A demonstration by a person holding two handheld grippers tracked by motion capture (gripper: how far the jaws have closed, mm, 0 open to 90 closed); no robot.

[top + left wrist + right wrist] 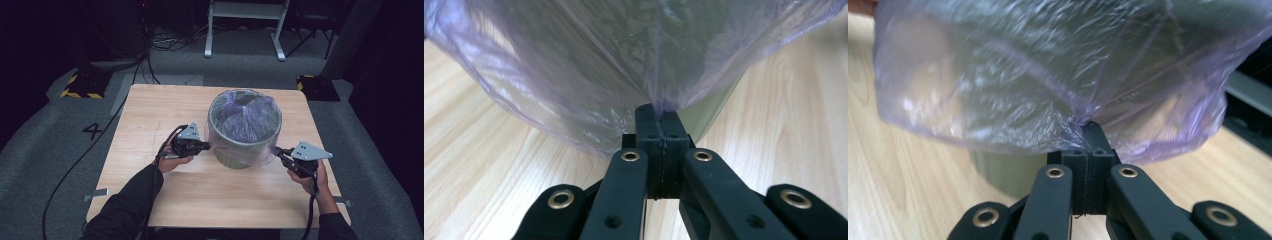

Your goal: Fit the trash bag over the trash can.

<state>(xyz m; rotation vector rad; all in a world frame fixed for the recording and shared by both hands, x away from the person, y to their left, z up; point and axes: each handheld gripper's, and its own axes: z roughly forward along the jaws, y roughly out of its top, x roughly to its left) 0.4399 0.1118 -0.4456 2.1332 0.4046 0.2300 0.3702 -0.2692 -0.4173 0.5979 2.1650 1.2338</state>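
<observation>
From the high view, a round grey-green plastic bin [243, 152] stands in the middle of the light wooden tabletop [150, 115], a bit toward the far side. A thin, see-through purple plastic bag [244, 117] is over the bin's top and hangs down its sides. The left gripper [206, 146] is at the bin's left side and the right gripper [276, 151] is at its right side, each touching the bag. I think the bag is already on the bin, and what is left is to pull its edge down or lift it off; I cannot tell which

In the left gripper view, the black jaws of the left gripper [659, 111] are pressed together and pinch a fold of the bag [589, 65]. The bag looks smooth, shiny and wrinkly, and it stretches to a point at the jaws. The tabletop [484, 150] shows pale wood lines

In the right gripper view, the right gripper [1087, 127] also pinches the bag [1013, 75] with its jaws pressed together. The bag is crinkly here, and the dull, smooth bin [1008, 172] peeks out under it
</observation>
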